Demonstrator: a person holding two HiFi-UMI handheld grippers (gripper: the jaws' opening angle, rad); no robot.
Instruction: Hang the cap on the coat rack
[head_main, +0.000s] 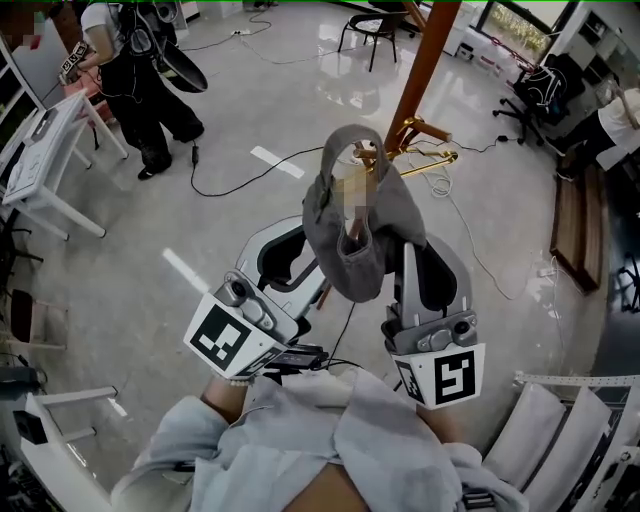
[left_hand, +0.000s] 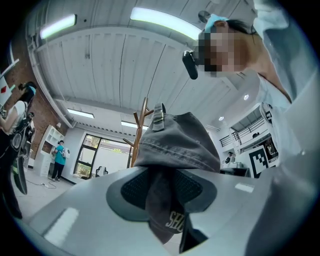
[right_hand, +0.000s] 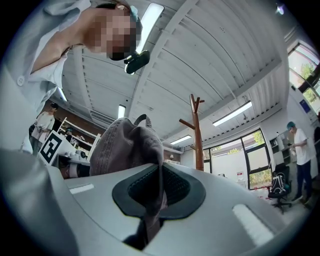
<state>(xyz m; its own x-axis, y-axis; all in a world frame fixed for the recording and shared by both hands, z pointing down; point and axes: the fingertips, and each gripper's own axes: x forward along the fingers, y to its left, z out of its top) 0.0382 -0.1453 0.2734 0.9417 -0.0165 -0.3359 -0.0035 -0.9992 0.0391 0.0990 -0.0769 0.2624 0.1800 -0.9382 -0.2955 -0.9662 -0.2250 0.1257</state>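
A grey cap (head_main: 362, 222) hangs bunched between my two grippers, just in front of the brown wooden coat rack (head_main: 424, 62) and its pegs (head_main: 421, 130). My left gripper (head_main: 318, 262) is shut on the cap's left edge. My right gripper (head_main: 404, 252) is shut on its right edge. In the left gripper view the cap (left_hand: 176, 146) bulges above the left gripper (left_hand: 162, 196), whose jaws pinch its fabric, with the coat rack (left_hand: 141, 131) behind it. In the right gripper view a fold of the cap (right_hand: 125, 146) runs down through the right gripper (right_hand: 159, 194); the coat rack (right_hand: 197, 135) stands beyond, apart from the cap.
A person in black (head_main: 142, 82) stands at the far left by a white table (head_main: 48, 152). Cables (head_main: 232, 176) trail over the glossy floor. A chair (head_main: 374, 30) is at the back, a wooden bench (head_main: 576, 232) at the right, a white frame (head_main: 572, 420) lower right.
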